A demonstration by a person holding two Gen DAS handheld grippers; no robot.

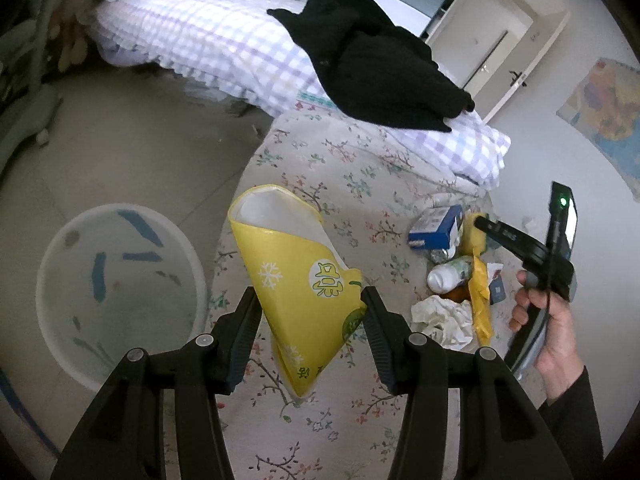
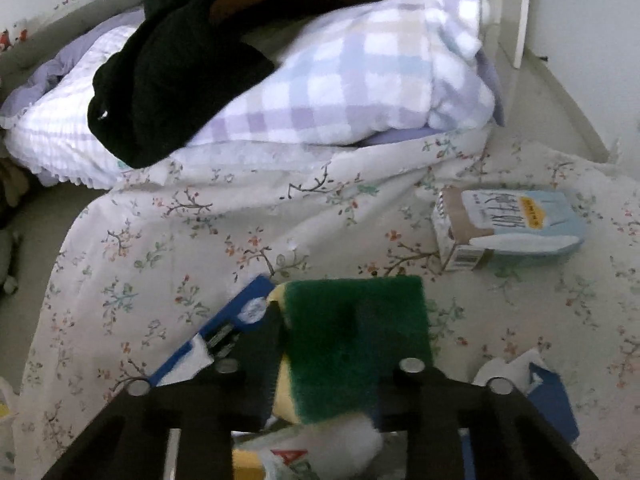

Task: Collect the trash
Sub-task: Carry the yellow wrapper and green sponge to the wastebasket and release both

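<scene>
Between my left gripper [image 1: 308,300] fingers sits a yellow paper cone [image 1: 296,276], glossy, printed with snowflakes and a green-lettered white disc, pinched at both edges; its white-lined mouth tilts up and away, its tip is cut off behind the finger mounts. Left of it on the grey floor, a round translucent white bin [image 1: 116,292], a few blue strips lying inside, contents otherwise hard to make out. Right of the cone, on the floral bedsheet [image 1: 340,168]: crumpled white tissue [image 1: 440,318], a white bottle [image 1: 450,274] on its side, a blue-and-white carton [image 1: 436,228], yellow wrappers partly buried. My right gripper [image 2: 326,344] is pressed onto a sponge [image 2: 356,344], coarse green scouring face up, soft yellow foam at the edge; the far finger is hidden behind it and the view is blurred. Under it, a flattened blue box [image 2: 224,332] and a white packet, label unreadable. Further off, a pale blue carton [image 2: 508,228] lies alone on the sheet. Beyond, a lilac checked quilt [image 2: 340,92], puffy, with a black knitted garment [image 2: 180,72] draped over it.
</scene>
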